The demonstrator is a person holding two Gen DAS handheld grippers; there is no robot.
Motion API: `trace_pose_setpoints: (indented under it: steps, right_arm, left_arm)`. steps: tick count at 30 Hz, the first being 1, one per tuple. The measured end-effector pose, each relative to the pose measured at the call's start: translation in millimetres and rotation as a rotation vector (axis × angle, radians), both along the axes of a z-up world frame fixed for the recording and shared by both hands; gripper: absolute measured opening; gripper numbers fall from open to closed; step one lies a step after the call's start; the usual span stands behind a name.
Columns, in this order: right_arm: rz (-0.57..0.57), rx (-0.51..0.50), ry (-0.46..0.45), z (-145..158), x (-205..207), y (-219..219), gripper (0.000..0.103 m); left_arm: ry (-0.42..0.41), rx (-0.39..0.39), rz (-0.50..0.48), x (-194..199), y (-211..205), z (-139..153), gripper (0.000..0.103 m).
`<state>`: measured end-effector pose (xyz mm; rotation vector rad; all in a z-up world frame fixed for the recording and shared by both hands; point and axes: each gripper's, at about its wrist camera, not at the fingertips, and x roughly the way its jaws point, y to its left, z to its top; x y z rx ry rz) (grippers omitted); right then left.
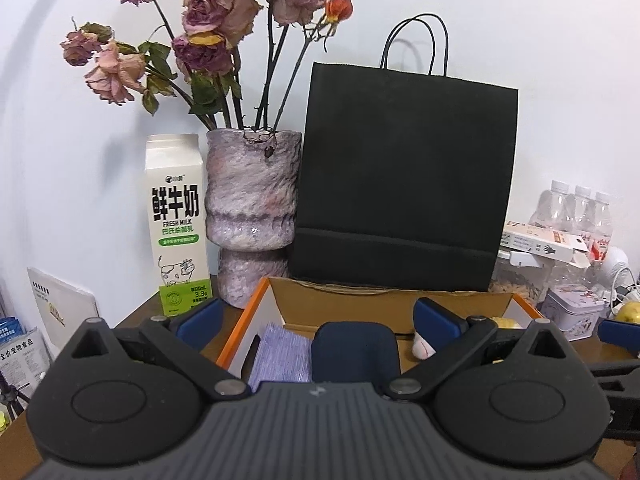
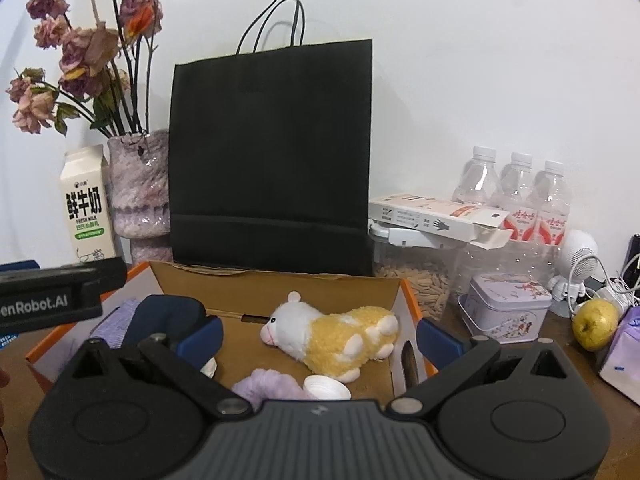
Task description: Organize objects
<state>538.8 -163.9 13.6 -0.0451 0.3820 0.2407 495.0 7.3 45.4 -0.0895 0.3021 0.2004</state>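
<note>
An open cardboard box with an orange rim (image 1: pixel 244 312) (image 2: pixel 408 292) sits in front of both grippers. In it lie a yellow and white plush sheep (image 2: pixel 332 334), a navy blue pouch (image 1: pixel 354 350) (image 2: pixel 168 314), a purple cloth (image 1: pixel 282 356), a purple fuzzy item (image 2: pixel 266 390) and a white shell-like piece (image 2: pixel 326 386). My left gripper (image 1: pixel 318 320) is open and empty above the box, over the navy pouch. My right gripper (image 2: pixel 318 338) is open and empty over the box, just before the sheep. The left gripper's body (image 2: pixel 52 292) shows at the right view's left edge.
A black paper bag (image 1: pixel 404 184) stands behind the box. A vase of dried roses (image 1: pixel 252 216) and a milk carton (image 1: pixel 178 224) stand at left. At right are water bottles (image 2: pixel 516 192), a white carton (image 2: pixel 436 216), a grain jar (image 2: pixel 424 280), a tin (image 2: pixel 506 304) and a pear (image 2: pixel 594 324).
</note>
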Motion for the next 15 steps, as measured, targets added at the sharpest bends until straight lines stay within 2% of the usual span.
trace_pose_setpoints:
  steps: [15]
  right_arm:
    - [-0.007, 0.017, -0.005, 17, -71, -26, 0.103]
  left_arm:
    - [0.028, -0.043, -0.011, -71, -2, 9, 0.103]
